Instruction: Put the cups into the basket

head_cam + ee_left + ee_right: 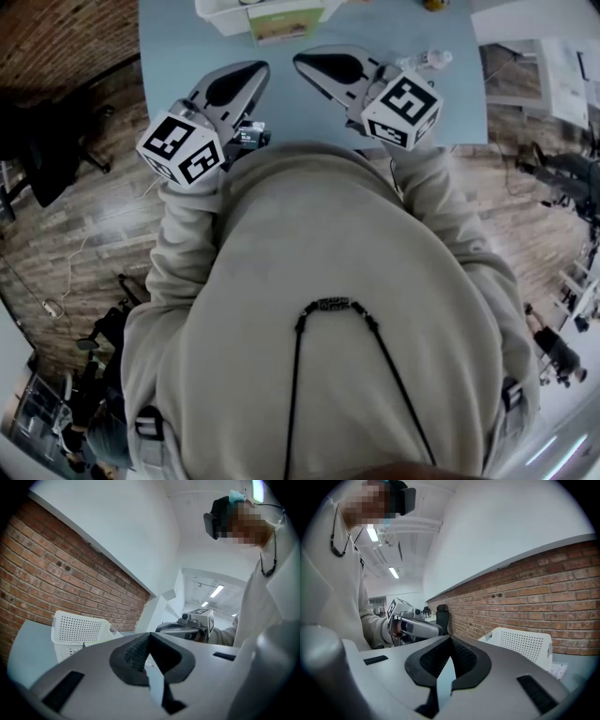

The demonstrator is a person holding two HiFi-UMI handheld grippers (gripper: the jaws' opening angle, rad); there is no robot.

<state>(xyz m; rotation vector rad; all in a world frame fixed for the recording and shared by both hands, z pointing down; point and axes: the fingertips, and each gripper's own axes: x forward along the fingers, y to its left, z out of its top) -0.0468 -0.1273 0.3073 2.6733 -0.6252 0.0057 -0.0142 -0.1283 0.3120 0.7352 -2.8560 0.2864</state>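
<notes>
Currently | left gripper [149, 638]: jaws pressed together, empty | right gripper [450, 642]: jaws pressed together, empty | white basket [221, 17] on worktop [169, 56] beyond both

I read basket [520, 646], 4 o'clock: white perforated plastic, matt | table [178, 66]: smooth matt pale blue | brick wall [543, 583]: rough | floor [84, 234], 9 o'clock: glossy wood planks | left gripper [149, 637]: matt grey plastic shell, black textured pads [135, 651] | sweatshirt [347, 281]: beige cloth

surface: light-blue table [178, 56] | on it: white basket [221, 15], clear bottle [427, 61]
</notes>
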